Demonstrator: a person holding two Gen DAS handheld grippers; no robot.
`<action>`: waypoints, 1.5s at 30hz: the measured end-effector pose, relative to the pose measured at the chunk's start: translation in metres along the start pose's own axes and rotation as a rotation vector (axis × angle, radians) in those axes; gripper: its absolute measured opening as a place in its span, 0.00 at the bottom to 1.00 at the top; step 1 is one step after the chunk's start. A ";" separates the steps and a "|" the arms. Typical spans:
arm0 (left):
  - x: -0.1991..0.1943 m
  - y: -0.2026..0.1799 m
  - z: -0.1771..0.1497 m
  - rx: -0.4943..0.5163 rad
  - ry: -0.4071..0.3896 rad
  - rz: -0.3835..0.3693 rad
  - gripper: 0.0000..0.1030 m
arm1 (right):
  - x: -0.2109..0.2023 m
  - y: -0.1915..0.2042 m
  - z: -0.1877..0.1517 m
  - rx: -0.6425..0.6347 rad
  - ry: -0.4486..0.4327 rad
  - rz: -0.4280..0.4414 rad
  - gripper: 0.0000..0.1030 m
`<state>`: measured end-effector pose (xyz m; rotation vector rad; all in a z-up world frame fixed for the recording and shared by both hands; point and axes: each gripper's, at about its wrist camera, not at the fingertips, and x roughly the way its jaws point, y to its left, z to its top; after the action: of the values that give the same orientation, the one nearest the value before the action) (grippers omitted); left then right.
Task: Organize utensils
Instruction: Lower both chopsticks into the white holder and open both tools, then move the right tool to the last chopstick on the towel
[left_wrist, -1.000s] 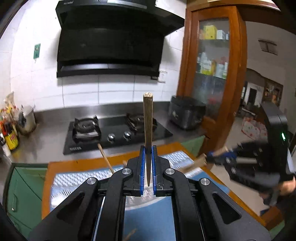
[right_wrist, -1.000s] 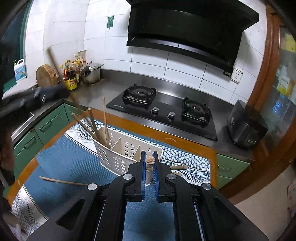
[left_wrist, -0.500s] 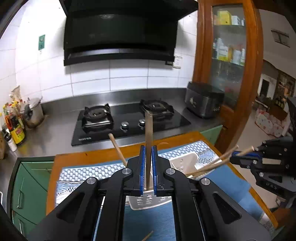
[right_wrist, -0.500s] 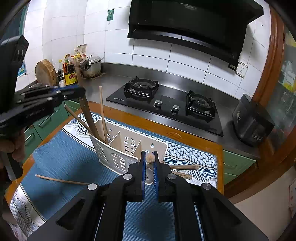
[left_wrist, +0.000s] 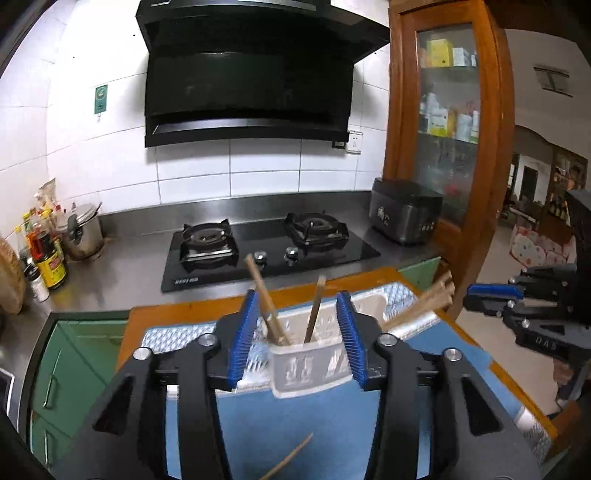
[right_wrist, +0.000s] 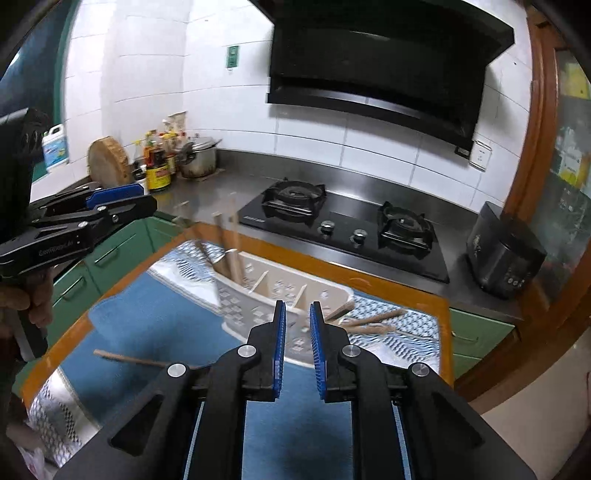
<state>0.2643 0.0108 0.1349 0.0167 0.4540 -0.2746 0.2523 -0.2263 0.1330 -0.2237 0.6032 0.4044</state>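
Note:
A white slotted utensil holder (left_wrist: 308, 363) (right_wrist: 280, 295) stands on the blue mat (right_wrist: 155, 325). Wooden sticks (left_wrist: 314, 310) (right_wrist: 231, 254) stand in its left end compartment. My left gripper (left_wrist: 297, 332) is open and empty just above the holder, its jaws either side of that compartment. My right gripper (right_wrist: 297, 336) is open and empty, close in front of the holder. Wooden utensils (right_wrist: 373, 321) lean out at the holder's right end; they also show in the left wrist view (left_wrist: 424, 302). A loose wooden stick (right_wrist: 129, 360) lies on the mat at the left.
The mat lies on an orange-edged wooden table (right_wrist: 388, 284). Behind it are a black gas hob (right_wrist: 347, 229), a black cooker (right_wrist: 504, 251), a steel pot (right_wrist: 197, 158), bottles (right_wrist: 159, 162) and a round wooden board (right_wrist: 109, 166). A tall wooden cabinet (left_wrist: 450, 147) stands to the right.
My left gripper has opened and let the wooden stick drop into the holder's left compartment. My right gripper has also opened, and the wooden utensil it held now lies at the holder's right end.

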 end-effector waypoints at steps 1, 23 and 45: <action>-0.006 0.003 -0.007 -0.003 0.003 0.004 0.44 | -0.004 0.007 -0.006 -0.006 -0.003 0.009 0.19; -0.090 0.109 -0.205 -0.272 0.195 0.142 0.59 | 0.009 0.146 -0.089 -0.176 0.067 0.244 0.26; -0.141 0.139 -0.240 -0.386 0.152 0.199 0.67 | 0.068 0.249 -0.102 -0.368 0.160 0.378 0.24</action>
<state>0.0762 0.1997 -0.0259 -0.2950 0.6461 0.0136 0.1446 -0.0146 -0.0110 -0.5006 0.7282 0.8706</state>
